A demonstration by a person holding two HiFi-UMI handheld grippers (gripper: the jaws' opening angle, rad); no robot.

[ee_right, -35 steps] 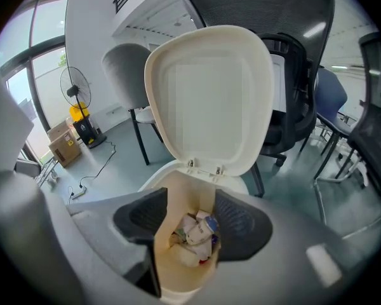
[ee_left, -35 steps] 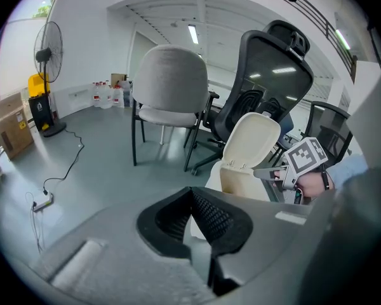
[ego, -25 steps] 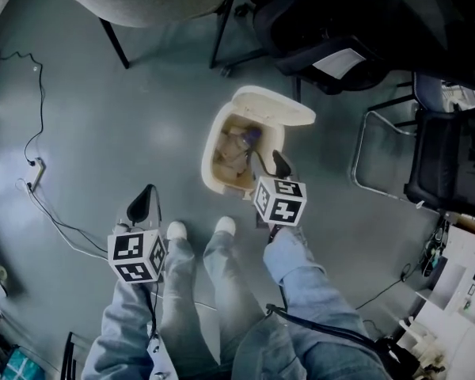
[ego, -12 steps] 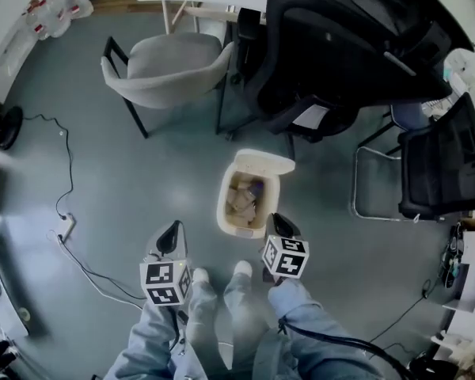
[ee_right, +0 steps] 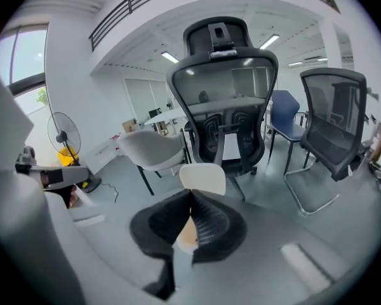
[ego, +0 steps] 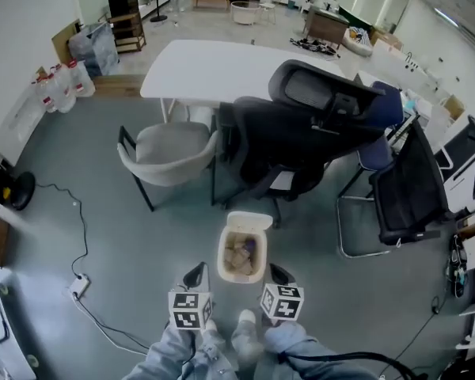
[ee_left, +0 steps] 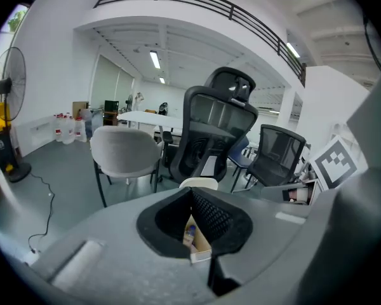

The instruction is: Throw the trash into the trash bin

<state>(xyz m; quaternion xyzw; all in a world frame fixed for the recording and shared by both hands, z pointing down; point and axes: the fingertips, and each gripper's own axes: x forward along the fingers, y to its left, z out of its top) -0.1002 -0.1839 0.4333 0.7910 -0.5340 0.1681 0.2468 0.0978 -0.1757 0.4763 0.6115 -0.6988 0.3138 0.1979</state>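
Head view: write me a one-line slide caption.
Person stands at the open trash bin, trash inside; left gripper and right gripper shut, empty; chairs and table beyond.

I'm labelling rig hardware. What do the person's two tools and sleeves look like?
Both the left tool and right tool have black, textured jaws on grey bodies, each carrying a white cube with black square markers. The sleeves are light blue denim; a black cable runs by the right one.

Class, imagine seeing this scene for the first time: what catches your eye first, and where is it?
The open trash bin, holding rubbish, stands on the floor by the person's feet. The left gripper and right gripper flank its near edge, both shut and empty, the right's jaws having just closed. A black office chair looms behind.
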